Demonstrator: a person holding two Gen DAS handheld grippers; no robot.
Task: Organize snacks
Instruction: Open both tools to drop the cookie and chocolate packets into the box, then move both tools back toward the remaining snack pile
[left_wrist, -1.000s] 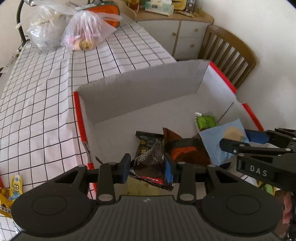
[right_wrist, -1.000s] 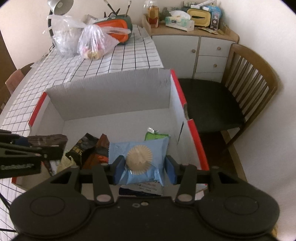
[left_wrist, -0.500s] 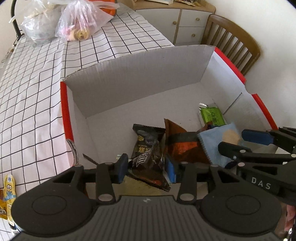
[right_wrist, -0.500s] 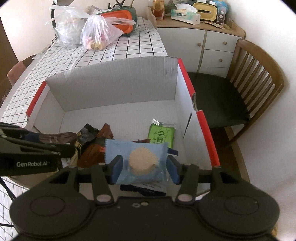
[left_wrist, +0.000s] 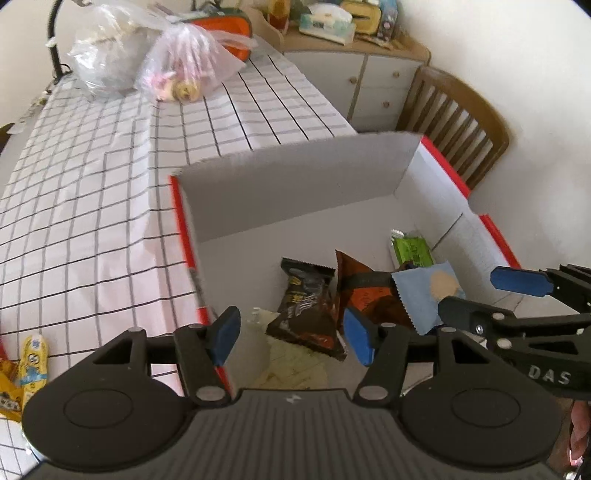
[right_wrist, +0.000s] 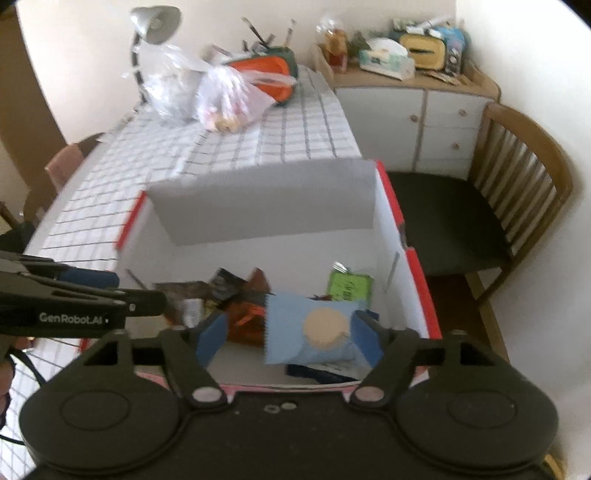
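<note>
A white cardboard box with red rims (left_wrist: 295, 192) (right_wrist: 266, 199) sits on the checked tablecloth. In it lie a dark brown packet (left_wrist: 306, 306), an orange-brown packet (left_wrist: 365, 295), a green packet (left_wrist: 410, 251) (right_wrist: 349, 286) and a light blue packet with a round biscuit picture (left_wrist: 428, 291) (right_wrist: 310, 332). My left gripper (left_wrist: 291, 332) is open above the dark packet, over the box's near left corner. My right gripper (right_wrist: 288, 336) is open; the blue packet lies between its pads, resting in the box.
Yellow snack packets (left_wrist: 31, 358) lie on the tablecloth (left_wrist: 92, 206) at the near left. Two plastic bags (left_wrist: 184, 66) and an orange case stand at the table's far end. A wooden chair (right_wrist: 509, 192) and a white cabinet (right_wrist: 417, 110) are on the right.
Both grippers have opened wider and pulled back and up. The dark packet has left the left gripper and the blue packet has left the right one; both lie in the box.
</note>
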